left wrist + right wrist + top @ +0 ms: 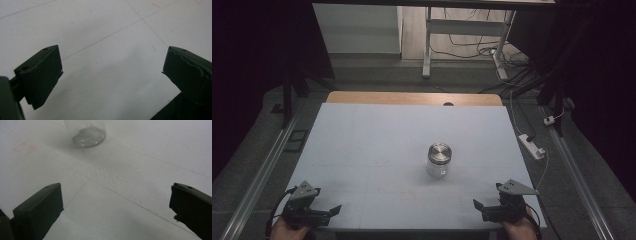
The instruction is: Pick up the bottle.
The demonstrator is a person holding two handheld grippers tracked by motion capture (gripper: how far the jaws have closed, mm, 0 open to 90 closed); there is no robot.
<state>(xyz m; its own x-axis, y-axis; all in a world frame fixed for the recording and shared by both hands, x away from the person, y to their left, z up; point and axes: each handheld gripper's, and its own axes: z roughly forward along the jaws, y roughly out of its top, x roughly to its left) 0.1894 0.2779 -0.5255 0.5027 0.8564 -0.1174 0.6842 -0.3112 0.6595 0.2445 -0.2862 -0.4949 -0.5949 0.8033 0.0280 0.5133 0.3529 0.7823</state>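
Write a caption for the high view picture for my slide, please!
A lidded glass jar stands mid-table while the open left gripper and right gripper wait apart near its front edge.

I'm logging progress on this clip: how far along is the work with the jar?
Nothing looks done yet: the glass jar stands upright mid-table with its metal lid on, untouched. In hand: nothing. The left gripper and right gripper sit at the near edge of the table, jaws open and empty, apart from the jar. Reaching for and gripping the jar is all left.
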